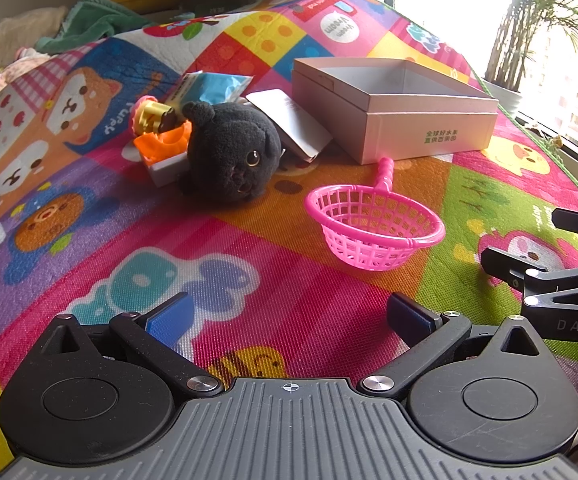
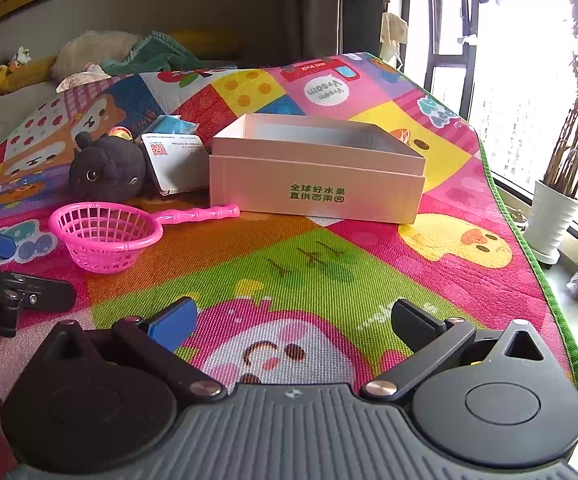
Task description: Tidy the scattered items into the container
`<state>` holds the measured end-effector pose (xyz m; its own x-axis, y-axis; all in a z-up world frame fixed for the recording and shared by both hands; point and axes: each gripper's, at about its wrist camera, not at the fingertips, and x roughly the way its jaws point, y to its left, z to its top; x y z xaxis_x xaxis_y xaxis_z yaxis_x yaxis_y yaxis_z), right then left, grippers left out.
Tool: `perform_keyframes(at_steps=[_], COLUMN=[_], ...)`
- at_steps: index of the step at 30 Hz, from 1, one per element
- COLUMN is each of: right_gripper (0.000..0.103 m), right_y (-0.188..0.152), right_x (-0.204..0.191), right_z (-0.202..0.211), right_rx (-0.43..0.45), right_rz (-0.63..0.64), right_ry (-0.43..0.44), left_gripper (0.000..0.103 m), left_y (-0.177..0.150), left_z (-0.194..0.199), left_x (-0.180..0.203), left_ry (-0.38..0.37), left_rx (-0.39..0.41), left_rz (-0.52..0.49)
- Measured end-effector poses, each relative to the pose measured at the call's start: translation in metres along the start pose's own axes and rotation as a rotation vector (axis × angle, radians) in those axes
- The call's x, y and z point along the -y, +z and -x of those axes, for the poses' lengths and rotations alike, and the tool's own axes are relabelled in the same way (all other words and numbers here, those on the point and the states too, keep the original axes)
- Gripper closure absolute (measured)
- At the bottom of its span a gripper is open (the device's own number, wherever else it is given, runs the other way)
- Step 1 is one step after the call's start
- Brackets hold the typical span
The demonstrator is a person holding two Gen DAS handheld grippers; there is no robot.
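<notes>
An open pale cardboard box stands on the colourful play mat and looks empty. A pink toy strainer lies in front of it. A black plush cat lies to its left, next to an orange and yellow toy, a white card package and a blue packet. My left gripper is open and empty, low over the mat, short of the strainer. My right gripper is open and empty, in front of the box.
The mat ends at a green edge on the right, with a white plant pot and window beyond. Pillows and a green cloth lie at the back. The right gripper shows at the left wrist view's right edge.
</notes>
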<state>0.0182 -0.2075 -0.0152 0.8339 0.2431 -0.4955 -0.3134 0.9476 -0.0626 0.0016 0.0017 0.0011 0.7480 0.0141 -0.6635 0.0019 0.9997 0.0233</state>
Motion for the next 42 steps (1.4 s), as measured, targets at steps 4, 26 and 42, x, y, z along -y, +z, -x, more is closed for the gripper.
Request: perform_keyframes(at_steps=[4, 26, 42], right_gripper=[0.000, 0.000, 0.000], right_y=[0.000, 0.002, 0.022], right_x=[0.000, 0.001, 0.017], right_z=[0.000, -0.002, -0.017], right_rx=[0.002, 0.010, -0.161], right_rz=[0.001, 0.014, -0.007], right_ry=[-0.001, 0.002, 0.119], left_gripper=[0.000, 0.000, 0.000], left_y=[0.000, 0.002, 0.036], left_z=[0.000, 0.003, 0.009], left_x=[0.000, -0.002, -0.020], left_ry=[0.000, -0.040, 0.010], left_rx=[0.000, 0.004, 0.052], left_rz=[0.000, 0.005, -0.028])
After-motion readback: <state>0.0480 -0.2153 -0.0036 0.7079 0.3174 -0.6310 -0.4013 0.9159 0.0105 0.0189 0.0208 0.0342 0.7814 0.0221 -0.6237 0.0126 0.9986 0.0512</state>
